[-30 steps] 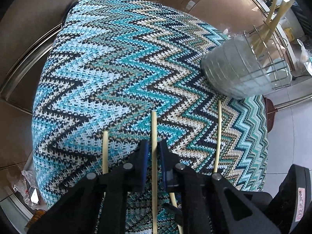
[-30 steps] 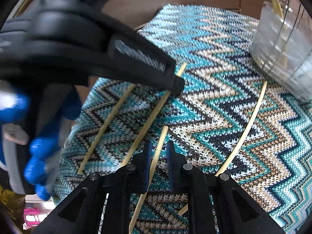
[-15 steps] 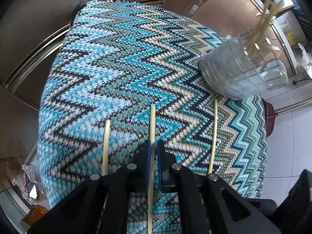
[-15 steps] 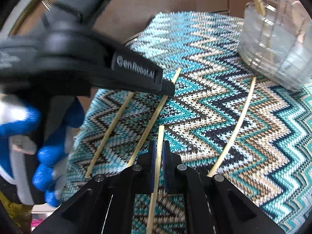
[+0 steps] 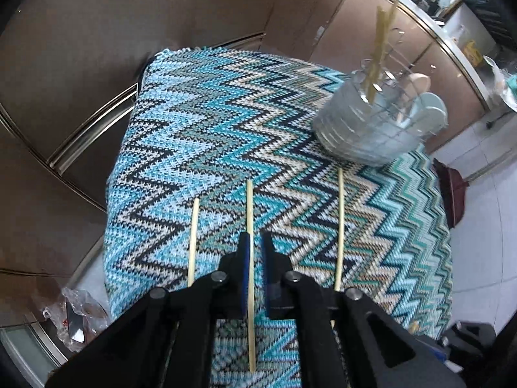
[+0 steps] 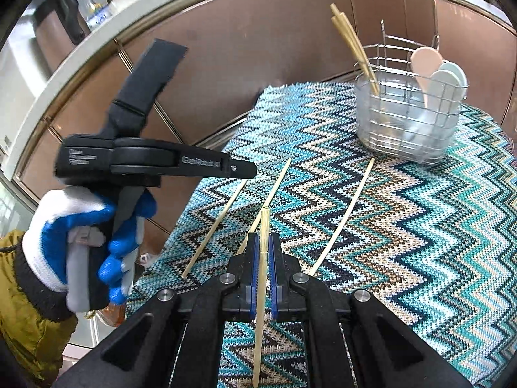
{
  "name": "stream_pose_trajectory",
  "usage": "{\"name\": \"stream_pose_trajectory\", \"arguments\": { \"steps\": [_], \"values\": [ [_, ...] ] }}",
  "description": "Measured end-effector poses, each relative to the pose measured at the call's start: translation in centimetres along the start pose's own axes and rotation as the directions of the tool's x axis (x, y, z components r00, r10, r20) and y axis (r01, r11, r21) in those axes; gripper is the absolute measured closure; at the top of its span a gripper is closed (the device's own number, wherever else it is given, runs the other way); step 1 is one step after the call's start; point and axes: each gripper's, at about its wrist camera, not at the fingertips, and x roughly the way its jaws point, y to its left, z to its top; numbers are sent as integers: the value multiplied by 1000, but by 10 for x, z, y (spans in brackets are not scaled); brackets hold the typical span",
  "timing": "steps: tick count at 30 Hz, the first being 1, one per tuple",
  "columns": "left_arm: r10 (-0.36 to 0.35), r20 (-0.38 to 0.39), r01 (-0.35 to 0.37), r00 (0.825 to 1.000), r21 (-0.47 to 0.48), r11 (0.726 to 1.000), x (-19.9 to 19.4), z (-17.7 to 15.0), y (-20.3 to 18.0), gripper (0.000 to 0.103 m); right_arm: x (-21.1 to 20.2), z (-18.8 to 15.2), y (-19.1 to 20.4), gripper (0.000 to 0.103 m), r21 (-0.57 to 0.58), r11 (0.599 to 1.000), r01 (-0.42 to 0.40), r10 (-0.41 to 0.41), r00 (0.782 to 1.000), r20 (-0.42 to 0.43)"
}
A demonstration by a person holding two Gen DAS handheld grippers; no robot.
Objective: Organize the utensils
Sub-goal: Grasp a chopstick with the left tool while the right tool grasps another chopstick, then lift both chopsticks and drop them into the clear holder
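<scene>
My right gripper (image 6: 264, 237) is shut on a bamboo chopstick (image 6: 264, 223), held clear of the zigzag cloth (image 6: 420, 226). Three chopsticks lie on the cloth: left (image 5: 193, 242), middle (image 5: 249, 207) and right (image 5: 340, 226). My left gripper (image 5: 255, 236) hangs above the middle one. Its jaws are a slit apart and easing open, with nothing gripped; the chopstick shows through the slit. In the right wrist view the left gripper (image 6: 250, 170) is off the cloth, apart from the middle chopstick (image 6: 278, 182). The wire caddy (image 6: 407, 123) at the far right holds chopsticks (image 6: 352, 38) and spoons (image 6: 433, 71).
A blue-and-white gloved hand (image 6: 80, 226) holds the left gripper. Brown cabinet fronts (image 5: 161, 32) stand close behind and left of the cloth-covered table (image 5: 210, 113). A plastic bag (image 5: 77, 317) lies on the floor at left, a dark dustpan (image 5: 452, 190) on the tiles at right.
Both grippers closed and rose. The right one lifted its chopstick off the cloth. The left one came up while the middle chopstick stayed lying on the cloth.
</scene>
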Motion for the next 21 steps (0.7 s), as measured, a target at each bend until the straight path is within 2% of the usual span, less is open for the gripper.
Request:
{"name": "stream_pose_trajectory", "arguments": {
  "steps": [9, 14, 19, 21],
  "values": [
    [7, -87, -9, 996, -18, 1000, 48, 19, 6, 95, 6, 5, -22, 97, 33, 999, -23, 23, 1000, 13],
    [35, -127, -35, 991, 2, 999, 65, 23, 2, 95, 13, 5, -32, 97, 56, 997, -45, 45, 999, 14],
    [70, -117, -66, 991, 35, 997, 66, 22, -4, 97, 19, 2, -40, 97, 80, 994, -69, 68, 998, 17],
    [69, -97, -67, 993, 19, 998, 65, 18, -4, 98, 19, 1, -43, 97, 87, 993, -75, 73, 997, 23]
  ]
}}
